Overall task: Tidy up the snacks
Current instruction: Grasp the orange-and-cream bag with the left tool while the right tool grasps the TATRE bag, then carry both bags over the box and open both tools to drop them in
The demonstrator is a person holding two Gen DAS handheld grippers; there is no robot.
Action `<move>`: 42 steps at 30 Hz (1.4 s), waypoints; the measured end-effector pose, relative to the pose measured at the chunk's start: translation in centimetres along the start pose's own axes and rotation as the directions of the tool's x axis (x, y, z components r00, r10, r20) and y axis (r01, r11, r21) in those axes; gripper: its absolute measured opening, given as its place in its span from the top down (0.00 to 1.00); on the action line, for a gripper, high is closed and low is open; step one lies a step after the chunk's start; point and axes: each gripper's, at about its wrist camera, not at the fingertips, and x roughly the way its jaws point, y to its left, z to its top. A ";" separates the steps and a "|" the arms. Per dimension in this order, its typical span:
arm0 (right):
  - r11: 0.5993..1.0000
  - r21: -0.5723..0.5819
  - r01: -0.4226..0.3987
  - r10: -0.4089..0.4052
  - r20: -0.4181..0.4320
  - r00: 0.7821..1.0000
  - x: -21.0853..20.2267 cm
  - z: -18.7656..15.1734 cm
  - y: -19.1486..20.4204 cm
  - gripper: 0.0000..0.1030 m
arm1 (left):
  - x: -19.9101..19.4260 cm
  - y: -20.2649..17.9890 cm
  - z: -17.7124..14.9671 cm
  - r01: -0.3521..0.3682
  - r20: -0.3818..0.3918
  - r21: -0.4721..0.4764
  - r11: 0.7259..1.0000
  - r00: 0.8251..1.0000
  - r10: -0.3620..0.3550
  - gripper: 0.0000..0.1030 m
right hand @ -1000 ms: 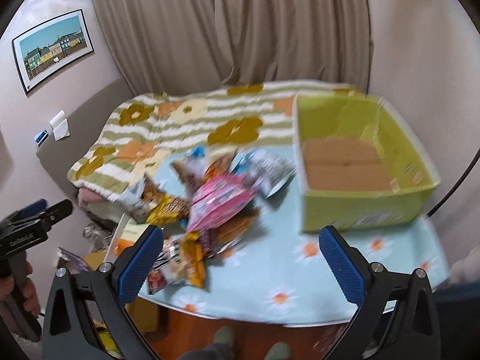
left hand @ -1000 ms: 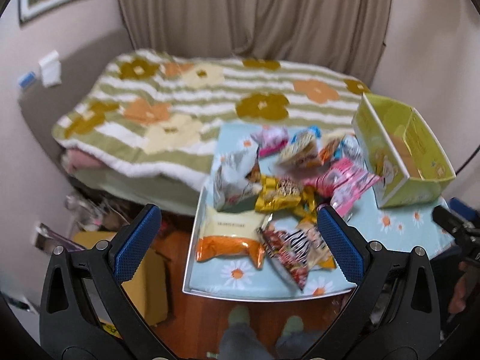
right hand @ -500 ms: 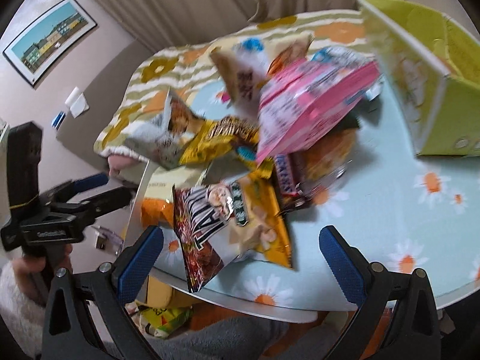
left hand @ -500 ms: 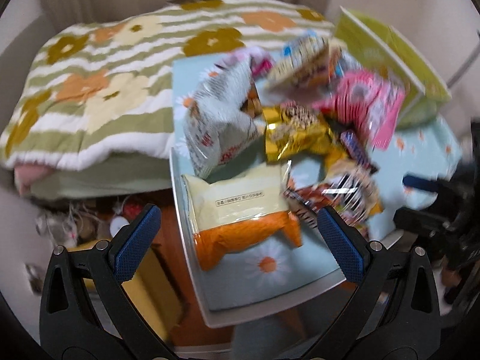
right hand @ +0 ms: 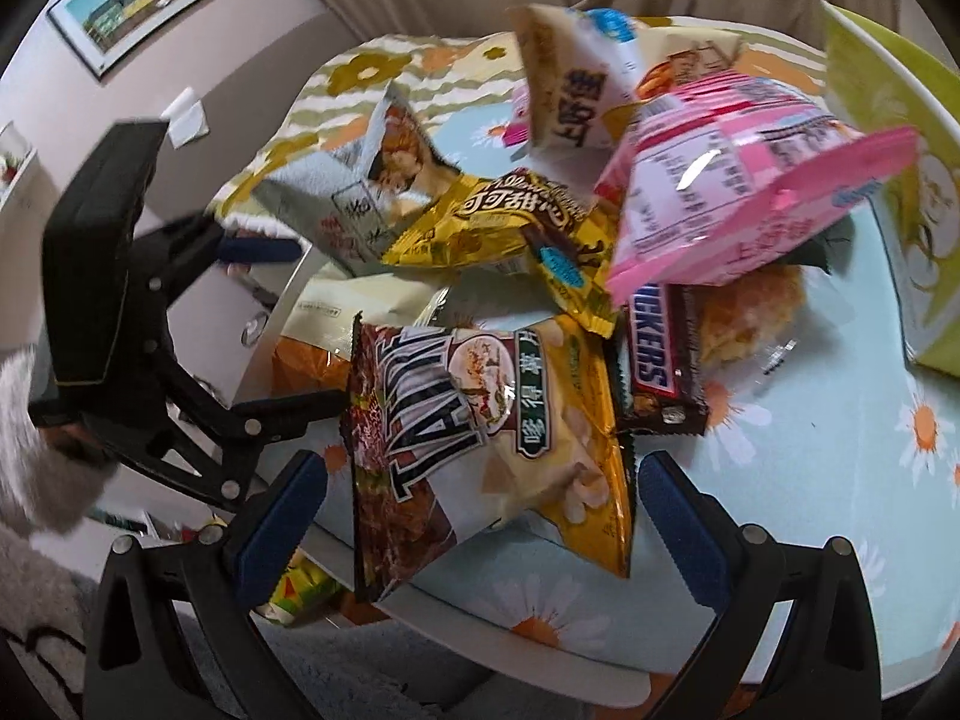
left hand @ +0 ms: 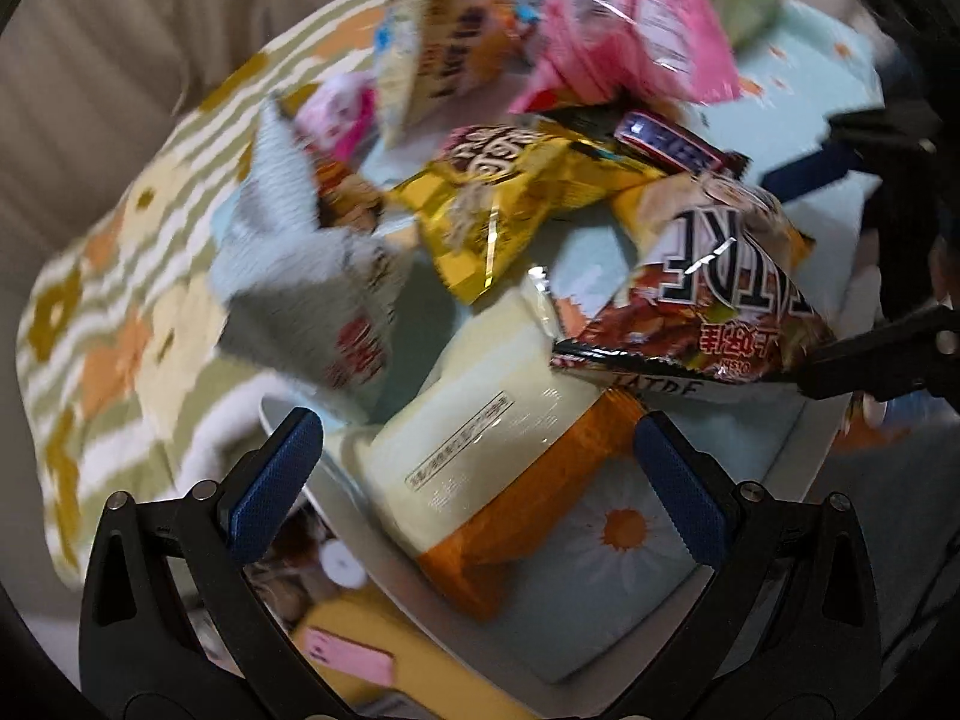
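While both claws hang over the near edge of the counter, each with its fingers spread wide and nothing between them, the scene reads as follows.

Left claw: wide apart, low in the frame, blue pads on either side of the cream and orange bag; whether they touch it I cannot tell.
Right claw: wide apart, low in the frame, its pads flanking the lower end of the brown and yellow chip bag.
Counter: covered by a pale blue cloth with daisies, white rim at the lower edge.
Snack heap: piled in the middle of the right view; chip bag nearest, chocolate bar just to its right, gold bag above them, pink bag at the upper right, grey-white bag at the upper left, cream bag on top.
Green box: right edge of the frame, standing on the counter beside the pink bag.
Bed: behind the heap, striped cover with flowers.
Wall picture: upper left corner of the frame.
Blur: left view is smeared, so small print is unreadable.
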 end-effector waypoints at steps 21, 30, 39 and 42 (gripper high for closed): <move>0.999 -0.005 -0.033 0.033 -0.028 0.999 4.0 2.4 0.7 0.14 | 4.2 -1.7 1.8 0.156 -0.097 0.131 0.979 0.985 -0.144 0.03; 0.998 -0.002 -0.057 0.057 -0.032 0.998 3.8 2.3 0.4 0.22 | 3.0 -0.8 0.6 0.160 -0.109 0.081 0.984 0.983 -0.151 0.29; 0.998 -0.007 -0.064 0.064 0.006 0.998 1.4 1.3 1.1 0.22 | 0.8 -1.5 0.0 0.152 -0.079 0.037 0.988 0.986 -0.149 0.30; 0.997 -0.015 -0.070 0.071 0.026 0.997 -0.1 1.1 1.0 0.22 | -0.4 -0.7 0.1 0.126 -0.069 0.008 0.992 0.990 -0.125 0.30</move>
